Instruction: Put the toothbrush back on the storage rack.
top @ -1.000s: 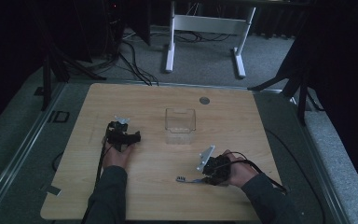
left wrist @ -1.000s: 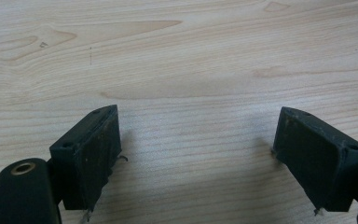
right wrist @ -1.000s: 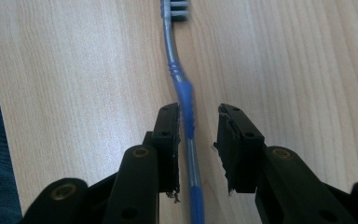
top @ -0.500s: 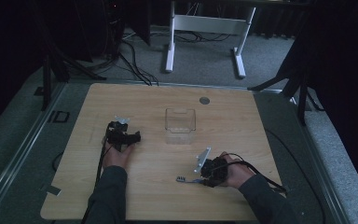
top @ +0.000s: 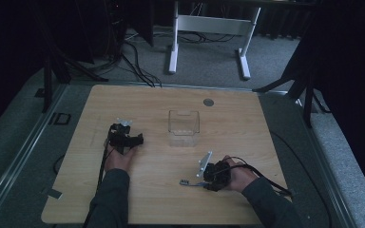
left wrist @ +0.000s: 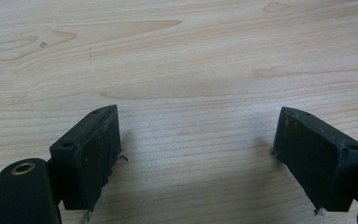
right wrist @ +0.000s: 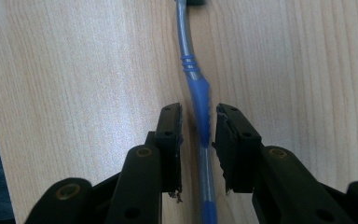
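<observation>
My left tool [top: 129, 139] sits on the left half of the tabletop [top: 266, 123], and in the left gripper view its jaws stand wide apart over bare wood with nothing between them [left wrist: 196, 154]. I leave it parked there; it has no part in this step and is well apart from the work.

Near the middle stands a clear plastic box [top: 183, 127], empty as far as I can see. I judge it a likely place for what I am picking up, so I plan a lift path that clears its near wall.

At the right, my right tool [top: 208, 176] is low over a toothbrush [right wrist: 200, 107] that lies flat near the front edge. In the right gripper view the blue-and-grey handle runs straight between the jaws, which are nearly closed around it. There is a sliver of wood visible on the left side, and I cannot tell whether the right pad touches, so I call it not yet gripped.

To do this well, I keep the tool in line with the handle, press the tips down to the wood, close evenly on the thick blue waist, and then lift straight up.
</observation>
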### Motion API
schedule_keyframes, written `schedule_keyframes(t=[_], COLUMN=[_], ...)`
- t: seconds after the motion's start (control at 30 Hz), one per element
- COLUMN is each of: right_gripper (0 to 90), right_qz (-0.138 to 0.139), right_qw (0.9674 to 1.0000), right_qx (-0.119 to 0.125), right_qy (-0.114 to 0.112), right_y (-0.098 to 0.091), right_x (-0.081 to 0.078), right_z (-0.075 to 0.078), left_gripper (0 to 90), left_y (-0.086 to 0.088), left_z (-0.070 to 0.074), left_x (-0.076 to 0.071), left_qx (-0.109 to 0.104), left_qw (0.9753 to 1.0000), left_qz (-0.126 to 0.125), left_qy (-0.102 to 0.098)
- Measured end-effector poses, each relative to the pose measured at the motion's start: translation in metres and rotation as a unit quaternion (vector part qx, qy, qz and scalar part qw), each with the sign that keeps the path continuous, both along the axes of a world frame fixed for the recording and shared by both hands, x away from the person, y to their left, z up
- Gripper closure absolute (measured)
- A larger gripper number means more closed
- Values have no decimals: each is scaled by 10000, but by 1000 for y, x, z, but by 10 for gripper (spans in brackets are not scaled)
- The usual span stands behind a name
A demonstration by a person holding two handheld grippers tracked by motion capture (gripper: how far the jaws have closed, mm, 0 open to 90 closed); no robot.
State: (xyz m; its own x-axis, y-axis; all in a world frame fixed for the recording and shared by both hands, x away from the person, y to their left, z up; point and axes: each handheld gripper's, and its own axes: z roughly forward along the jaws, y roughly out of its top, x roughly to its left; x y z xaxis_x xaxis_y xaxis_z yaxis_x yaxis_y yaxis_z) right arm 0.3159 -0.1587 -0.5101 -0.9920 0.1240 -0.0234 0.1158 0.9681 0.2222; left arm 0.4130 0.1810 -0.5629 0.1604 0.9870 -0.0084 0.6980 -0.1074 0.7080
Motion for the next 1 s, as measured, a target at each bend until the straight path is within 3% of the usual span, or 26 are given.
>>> schedule_keyframes(t=[0.57,1.0], right_gripper=[755,819], right_qz=[71,67], right_qw=[9997,9997], right_qx=[-224,-220], right_qy=[-29,-96], right_y=[3,3], right_x=[-3,-2], right_z=[-8,-8], left_gripper=[150,150], left_y=[0,0], left_z=[0,0], left_x=[0,0], left_qx=[-2,1], left_qw=[10000,10000], left_qz=[0,0], left_qy=[-3,-1])
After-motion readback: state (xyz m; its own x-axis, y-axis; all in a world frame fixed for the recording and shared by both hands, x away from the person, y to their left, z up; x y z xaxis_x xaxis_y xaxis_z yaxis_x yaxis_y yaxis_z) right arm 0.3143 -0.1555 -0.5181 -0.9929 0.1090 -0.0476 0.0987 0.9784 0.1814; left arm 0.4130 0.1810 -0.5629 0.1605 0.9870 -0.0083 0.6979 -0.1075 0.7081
